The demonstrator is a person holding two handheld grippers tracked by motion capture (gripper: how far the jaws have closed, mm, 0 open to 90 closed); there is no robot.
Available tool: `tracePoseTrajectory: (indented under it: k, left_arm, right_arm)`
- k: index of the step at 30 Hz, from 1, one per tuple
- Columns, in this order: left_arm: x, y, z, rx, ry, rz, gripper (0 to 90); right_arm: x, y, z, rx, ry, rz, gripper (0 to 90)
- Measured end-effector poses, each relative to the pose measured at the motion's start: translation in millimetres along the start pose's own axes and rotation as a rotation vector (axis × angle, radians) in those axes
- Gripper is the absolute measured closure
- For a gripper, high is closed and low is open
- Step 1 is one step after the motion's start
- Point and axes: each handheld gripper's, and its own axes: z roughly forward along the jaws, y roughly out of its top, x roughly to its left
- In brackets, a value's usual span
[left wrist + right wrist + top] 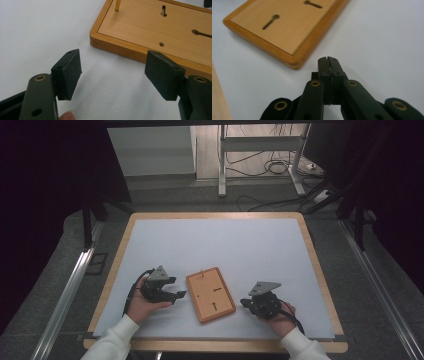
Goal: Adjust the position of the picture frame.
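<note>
A wooden board (210, 294) with a raised rim lies flat on the white mat, between my two grippers. Its face (160, 30) carries keyhole slots, a small hole and a thin brass peg (117, 5) standing near one short edge. My left gripper (176, 295) rests just left of the board, open, its pads (71, 72) wide apart over bare mat with nothing between them. My right gripper (245, 303) sits just right of the board's near corner (295, 63), jaws shut together on nothing, its closed tip (328, 62) pointing past that corner.
The white mat (225, 245) covers a wood-edged table (120, 265). Beyond the far edge stand a metal desk frame (260, 155) and loose cables on the floor (265, 167). Aluminium rails (70, 290) run along both sides of the table.
</note>
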Motion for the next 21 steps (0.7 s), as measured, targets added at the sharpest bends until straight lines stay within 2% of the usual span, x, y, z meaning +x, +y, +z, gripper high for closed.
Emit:
tracePoseTrajectory:
  k: [3,6,7,8,9,10,11,14,21]
  left_arm:
    - [-0.6,0.1,0.7,0.001,0.001,-0.001,28.9]
    - [-1.6,0.4,0.7,0.004,0.003,0.003,28.9]
    - [-1.6,0.4,0.7,0.004,0.003,0.003,28.9]
    - [-1.8,0.5,0.7,0.004,0.004,0.003,28.9]
    - [-2.0,0.5,0.8,0.004,0.004,0.003,28.9]
    - [-2.0,0.5,1.0,0.004,0.004,0.002,28.9]
    - [-2.0,0.5,1.0,0.004,0.004,0.002,28.8]
    - [-1.5,0.5,0.7,0.004,0.004,-0.004,28.8]
    - [0.7,0.5,-0.8,0.002,0.011,-0.030,30.9]
  right_arm:
    - [-8.6,-9.2,-9.5,-0.020,-0.024,0.034,89.7]
    - [-16.8,-20.2,-18.4,-0.036,-0.045,0.078,85.2]
    - [-16.8,-20.2,-18.4,-0.036,-0.045,0.078,85.2]
    - [-19.1,-23.4,-21.0,-0.042,-0.054,0.089,81.2]
    - [-22.2,-29.5,-26.3,-0.064,-0.098,0.118,63.3]
    - [-22.8,-31.1,-27.7,-0.071,-0.116,0.127,56.5]
    - [-22.8,-31.1,-27.7,-0.071,-0.116,0.127,56.5]
    - [-27.9,-37.6,-35.9,-0.102,-0.160,0.193,38.3]
    - [-37.3,-49.9,-46.1,-0.114,-0.198,0.244,31.0]
